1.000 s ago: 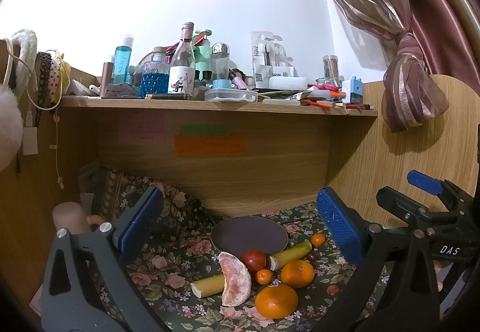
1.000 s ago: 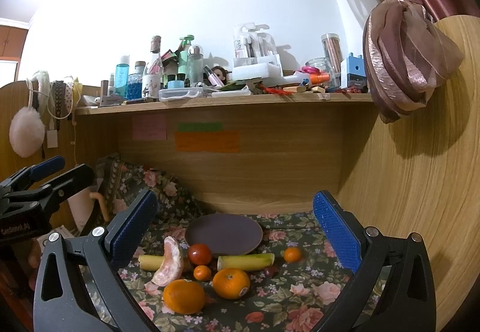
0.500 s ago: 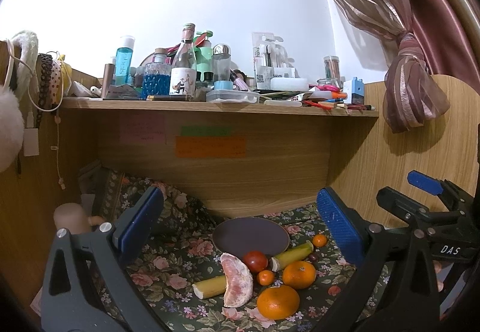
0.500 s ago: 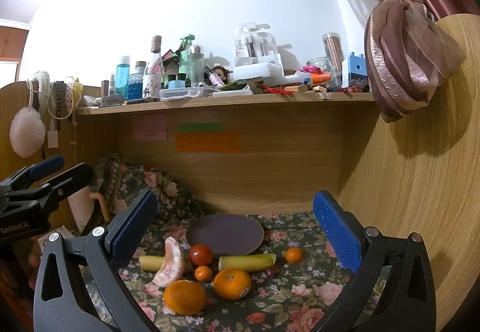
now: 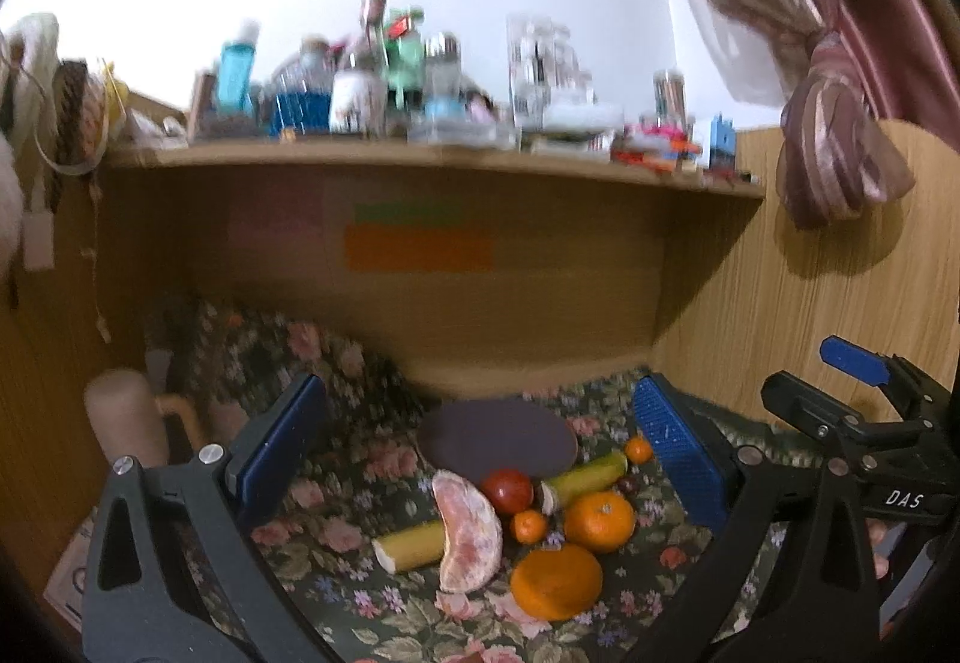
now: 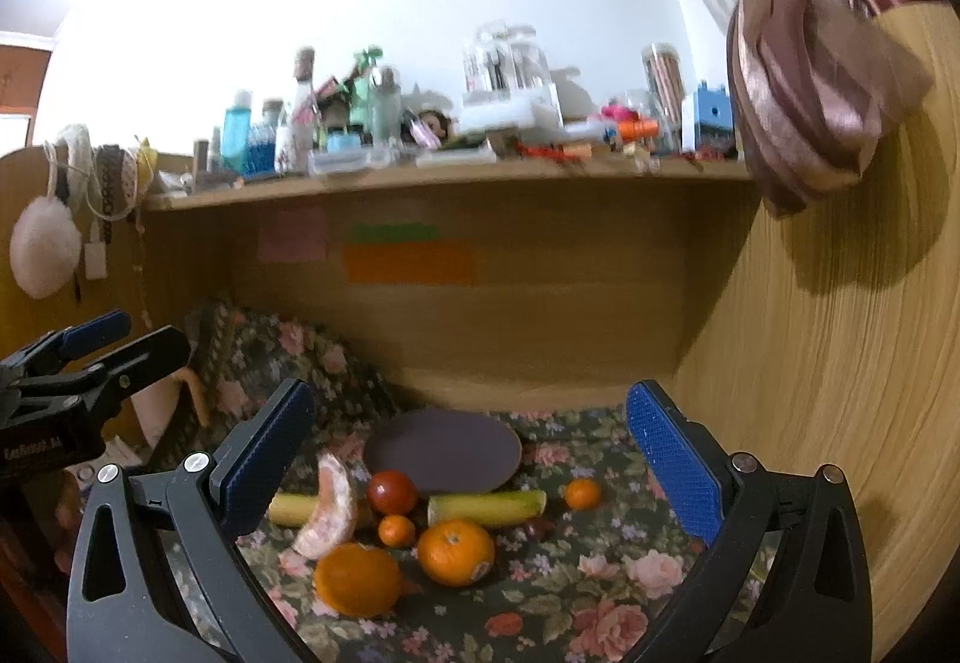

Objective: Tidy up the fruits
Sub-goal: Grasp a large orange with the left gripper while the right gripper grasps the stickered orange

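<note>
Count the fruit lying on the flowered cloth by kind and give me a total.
Large oranges: 2
Small oranges: 2
Yellow-green stalk pieces: 2
Peeled pink citrus segment: 1
Red round fruit: 1
Small dark fruit, too small to identify: 1
Total: 9, none yet on the dark plate.

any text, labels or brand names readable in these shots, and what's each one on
"DAS" on the right gripper, white letters on its black body, seen in the left wrist view.
White lettering on the left gripper body, right wrist view: too blurred to read.
Bottles on the shelf: labels too blurred.
Sticker on the orange: too small.
Sticky notes: no legible writing.
</note>
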Motion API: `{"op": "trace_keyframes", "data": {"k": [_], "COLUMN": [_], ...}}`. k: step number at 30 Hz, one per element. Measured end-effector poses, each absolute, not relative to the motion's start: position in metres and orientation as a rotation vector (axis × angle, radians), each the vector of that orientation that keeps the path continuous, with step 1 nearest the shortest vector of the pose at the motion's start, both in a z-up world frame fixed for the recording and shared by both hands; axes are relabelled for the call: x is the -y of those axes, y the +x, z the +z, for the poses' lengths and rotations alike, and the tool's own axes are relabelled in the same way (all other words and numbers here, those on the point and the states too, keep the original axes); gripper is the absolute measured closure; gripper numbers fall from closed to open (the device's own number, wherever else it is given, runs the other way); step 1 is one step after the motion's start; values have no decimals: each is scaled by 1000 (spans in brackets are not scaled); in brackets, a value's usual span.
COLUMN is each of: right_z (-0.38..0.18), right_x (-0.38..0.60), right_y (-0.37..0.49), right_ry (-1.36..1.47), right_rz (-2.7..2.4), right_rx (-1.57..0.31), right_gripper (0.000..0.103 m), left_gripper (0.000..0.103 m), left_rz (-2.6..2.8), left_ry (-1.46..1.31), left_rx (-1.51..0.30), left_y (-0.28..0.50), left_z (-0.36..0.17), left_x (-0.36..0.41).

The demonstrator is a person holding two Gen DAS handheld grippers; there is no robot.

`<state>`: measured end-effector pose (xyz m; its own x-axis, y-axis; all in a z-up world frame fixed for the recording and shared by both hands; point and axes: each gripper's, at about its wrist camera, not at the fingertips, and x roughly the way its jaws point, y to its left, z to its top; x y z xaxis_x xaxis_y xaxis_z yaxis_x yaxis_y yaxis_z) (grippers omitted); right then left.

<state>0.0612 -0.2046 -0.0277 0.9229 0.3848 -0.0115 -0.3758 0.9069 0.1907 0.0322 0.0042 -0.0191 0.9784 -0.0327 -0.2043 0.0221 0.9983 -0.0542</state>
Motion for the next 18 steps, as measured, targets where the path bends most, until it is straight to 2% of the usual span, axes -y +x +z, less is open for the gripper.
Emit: {"op": "trace_keyframes", "data": {"k": [14,18], "right_z": [-100,-114], "right_x": [205,204], "right_y": [112,119], "right_ry": [121,118], "right_rz": [376,396], "right_rx": [-321,-368], "right_gripper": [0,0], "left_gripper": [0,6], "left_rz": [-110,-133], "left_ry": [-57,-54], "left_rx": [-542,-610], "left_y": [94,103], "left_z": [-114,-137], "left_x": [17,28]}}
